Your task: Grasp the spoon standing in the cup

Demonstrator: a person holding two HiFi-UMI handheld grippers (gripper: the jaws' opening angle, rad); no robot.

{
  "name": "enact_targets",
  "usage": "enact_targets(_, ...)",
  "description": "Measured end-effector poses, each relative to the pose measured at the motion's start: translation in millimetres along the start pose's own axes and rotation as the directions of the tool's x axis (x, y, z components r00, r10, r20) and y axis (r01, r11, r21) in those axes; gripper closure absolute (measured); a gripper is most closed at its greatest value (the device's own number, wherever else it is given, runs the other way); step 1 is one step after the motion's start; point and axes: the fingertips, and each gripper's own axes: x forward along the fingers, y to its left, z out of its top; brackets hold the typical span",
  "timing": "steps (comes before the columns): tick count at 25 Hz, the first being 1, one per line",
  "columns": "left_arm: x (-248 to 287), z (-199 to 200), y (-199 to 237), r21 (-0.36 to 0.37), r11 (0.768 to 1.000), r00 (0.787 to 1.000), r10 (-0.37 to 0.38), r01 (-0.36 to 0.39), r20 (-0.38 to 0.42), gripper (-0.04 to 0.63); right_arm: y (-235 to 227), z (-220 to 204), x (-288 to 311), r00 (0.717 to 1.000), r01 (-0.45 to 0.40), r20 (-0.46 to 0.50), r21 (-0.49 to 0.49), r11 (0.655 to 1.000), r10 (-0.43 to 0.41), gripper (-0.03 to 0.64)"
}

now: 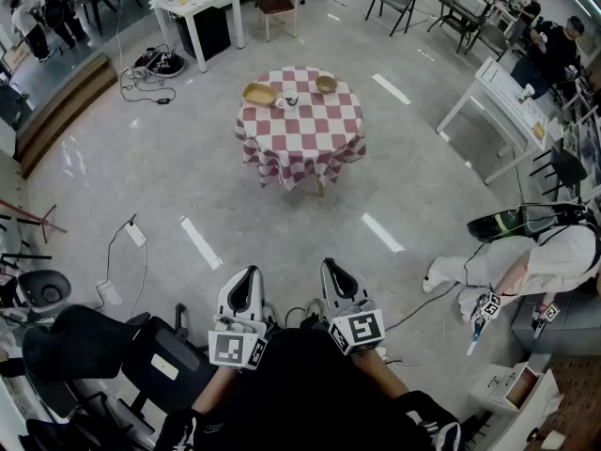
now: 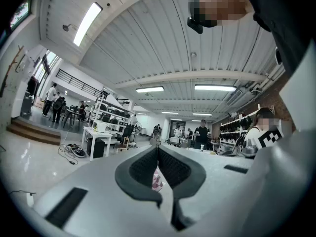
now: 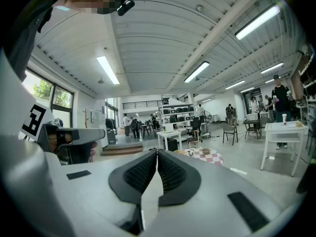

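A round table with a red-and-white checked cloth [image 1: 300, 130] stands far ahead on the grey floor. On it are a white cup [image 1: 289, 99], a yellow bowl [image 1: 259, 93] to its left and a smaller bowl [image 1: 326, 84] to its right. The spoon is too small to make out. My left gripper [image 1: 246, 272] and right gripper [image 1: 334, 264] are held close to the body, far short of the table, both shut and empty. In the right gripper view the table [image 3: 207, 156] shows just right of the closed jaws [image 3: 157, 151]. The left gripper [image 2: 158, 148] has its pads together.
A person [image 1: 526, 261] crouches at the right near a white cabinet. A long white table [image 1: 507, 111] stands at the right. A white desk [image 1: 197, 3], a chair [image 1: 279, 6] and floor cables [image 1: 155, 64] lie beyond the round table. Black office chairs [image 1: 94, 346] crowd the near left.
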Motion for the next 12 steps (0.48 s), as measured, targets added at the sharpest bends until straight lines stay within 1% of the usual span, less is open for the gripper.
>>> enact_targets(7,-8.7,1.7,2.3,-0.006,1.0,1.0,0.003,-0.003,-0.001,0.584,8.0,0.9,-1.8,1.0,-0.005,-0.003,-0.004,1.0,0.005,0.586)
enact_targets(12,-14.2,0.9,13.9,-0.011,1.0,1.0,0.008,-0.008,-0.001,0.584,16.2,-0.1,4.7,1.0,-0.003,0.001,0.004,1.0,0.003,0.586)
